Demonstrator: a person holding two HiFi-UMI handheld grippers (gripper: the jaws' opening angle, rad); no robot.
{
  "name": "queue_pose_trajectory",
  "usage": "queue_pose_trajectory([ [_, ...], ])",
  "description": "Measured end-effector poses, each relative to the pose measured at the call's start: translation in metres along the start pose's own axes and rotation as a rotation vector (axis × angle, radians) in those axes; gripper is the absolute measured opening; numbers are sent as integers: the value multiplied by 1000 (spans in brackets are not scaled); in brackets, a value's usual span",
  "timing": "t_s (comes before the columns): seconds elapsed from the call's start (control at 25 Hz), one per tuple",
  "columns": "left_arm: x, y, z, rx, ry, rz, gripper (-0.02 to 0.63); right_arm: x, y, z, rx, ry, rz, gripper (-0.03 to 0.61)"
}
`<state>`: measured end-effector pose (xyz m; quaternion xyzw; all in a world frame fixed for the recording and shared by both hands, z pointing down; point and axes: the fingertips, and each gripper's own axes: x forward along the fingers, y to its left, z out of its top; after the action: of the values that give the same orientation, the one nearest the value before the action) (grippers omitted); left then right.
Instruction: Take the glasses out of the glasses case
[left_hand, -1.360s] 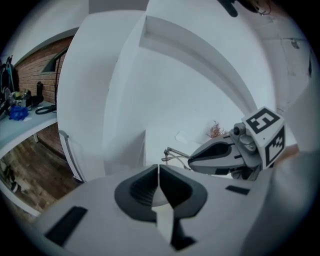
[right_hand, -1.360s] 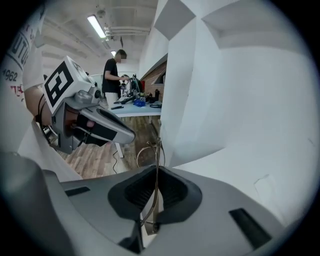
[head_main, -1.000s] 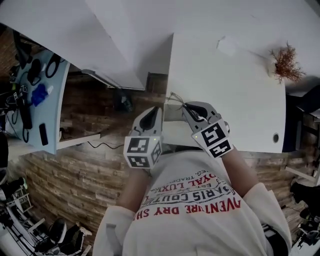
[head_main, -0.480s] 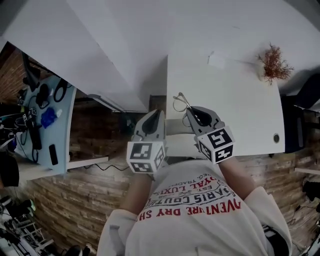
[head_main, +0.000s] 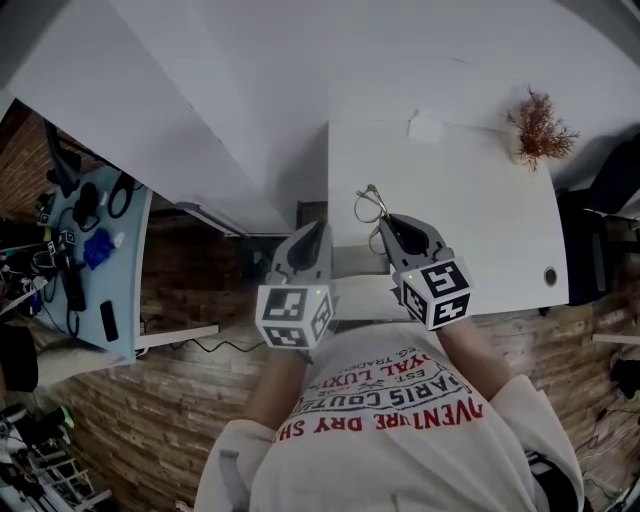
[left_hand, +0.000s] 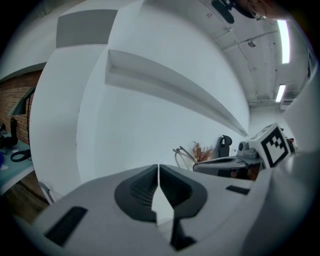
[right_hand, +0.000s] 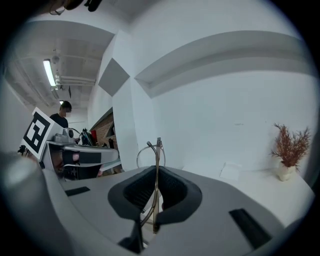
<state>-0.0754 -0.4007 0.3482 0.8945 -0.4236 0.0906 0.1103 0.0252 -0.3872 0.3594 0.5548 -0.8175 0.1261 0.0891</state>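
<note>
Pinching thin round-rimmed wire glasses, right gripper.

Counter: white, flat top, rectangular, long axis running away from the person; left edge straight, far edge against a white wall.

On it:
- Dried reddish-brown plant sprig in a small pale pot, upright, far right corner. Also in the right gripper view.
- White paper slip, flat, near the far edge, left of the sprig and apart from it.
- Small round hole in the top, near the right edge, near side.

Rest of the top is bare white.
</note>
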Motion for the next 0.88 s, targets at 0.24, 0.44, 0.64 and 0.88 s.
queue_pose_trajectory([
  [0.24, 3, -4, 3, 3, -8, 6, 12, -3, -3, 0, -10, -4, 0, 26],
  [0.44, 6, -8, 0, 0, 0, 5, 12, -5, -8, -2, -7, 5, -7, 26],
  [0.64, 8, -11, -2, -2, 5, 8, 12, -7, -12, -4, -7, 10, -8, 26],
  [0.88, 13, -13, -5, -9, 15, 9, 12, -6, -15, -8, 0, 20, 0, 26],
])
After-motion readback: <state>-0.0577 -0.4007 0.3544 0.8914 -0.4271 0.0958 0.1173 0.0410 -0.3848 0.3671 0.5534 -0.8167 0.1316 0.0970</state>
